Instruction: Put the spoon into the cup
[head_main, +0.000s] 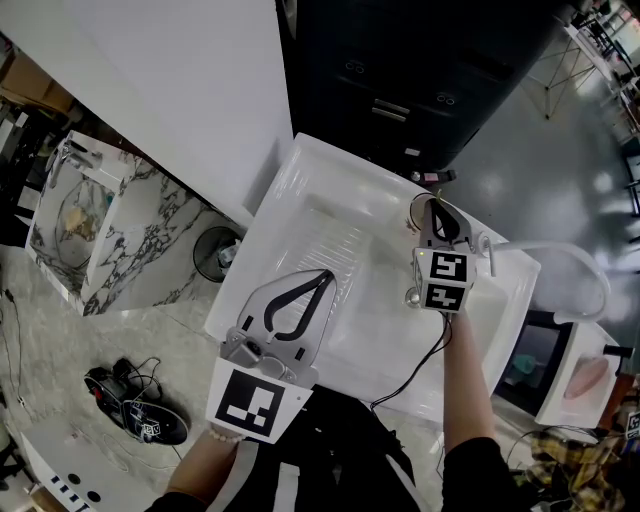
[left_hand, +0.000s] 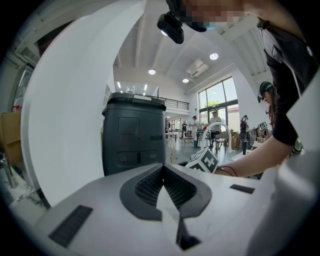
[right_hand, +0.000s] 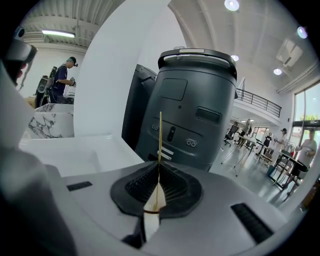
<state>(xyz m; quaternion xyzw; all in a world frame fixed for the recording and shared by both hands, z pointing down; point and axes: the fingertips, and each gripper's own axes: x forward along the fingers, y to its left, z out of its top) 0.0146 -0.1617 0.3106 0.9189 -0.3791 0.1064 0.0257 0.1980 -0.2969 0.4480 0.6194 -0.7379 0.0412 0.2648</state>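
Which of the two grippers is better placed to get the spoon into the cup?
Right. The right gripper is shut on the thin gold spoon, its tips beside what looks like the cup. The left gripper is shut, empty and farther off.

three views sharing dark cabinet (head_main: 400, 90)

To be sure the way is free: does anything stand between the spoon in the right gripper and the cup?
Nothing visible does. The right gripper is shut on the thin handle of the spoon; in the head view its tip hangs at the round rim of the cup. The spoon's bowl is hidden.
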